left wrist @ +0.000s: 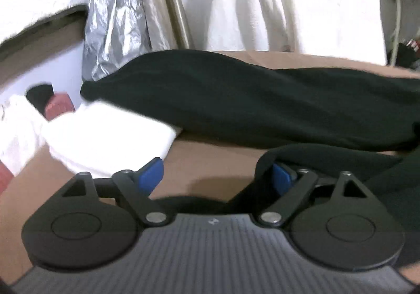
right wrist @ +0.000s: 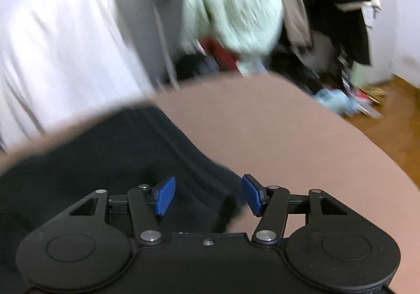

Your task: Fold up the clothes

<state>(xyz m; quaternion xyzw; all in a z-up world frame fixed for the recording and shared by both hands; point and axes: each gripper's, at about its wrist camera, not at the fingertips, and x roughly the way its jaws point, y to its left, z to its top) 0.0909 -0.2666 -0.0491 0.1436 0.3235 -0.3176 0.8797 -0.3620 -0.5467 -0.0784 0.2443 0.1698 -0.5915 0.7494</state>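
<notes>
Lying at the left, a white folded cloth [left wrist: 105, 133] sits beside the black garment [left wrist: 249, 99] spread across the brown tabletop [left wrist: 210, 165], with the left gripper [left wrist: 218, 175] wide open at a raised fold. The right gripper [right wrist: 207, 195], also wide, straddles the garment's edge, judged mid-fold; bare tabletop lies rightward.

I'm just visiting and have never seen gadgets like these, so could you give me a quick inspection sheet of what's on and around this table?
Surface: brown tabletop, largely bare on the right.
Job's things: black garment spread across the table; folded white garment to its left.
Clutter: nothing seen on the table besides the clothes.
Grippers: left gripper open, black cloth draped over its right finger; right gripper open over the black garment's edge.
Cables: pale cord hanging at the back.
Surroundings: silver crinkled cover, white hanging fabric, mint-green garment, floor clutter, blurred.
</notes>
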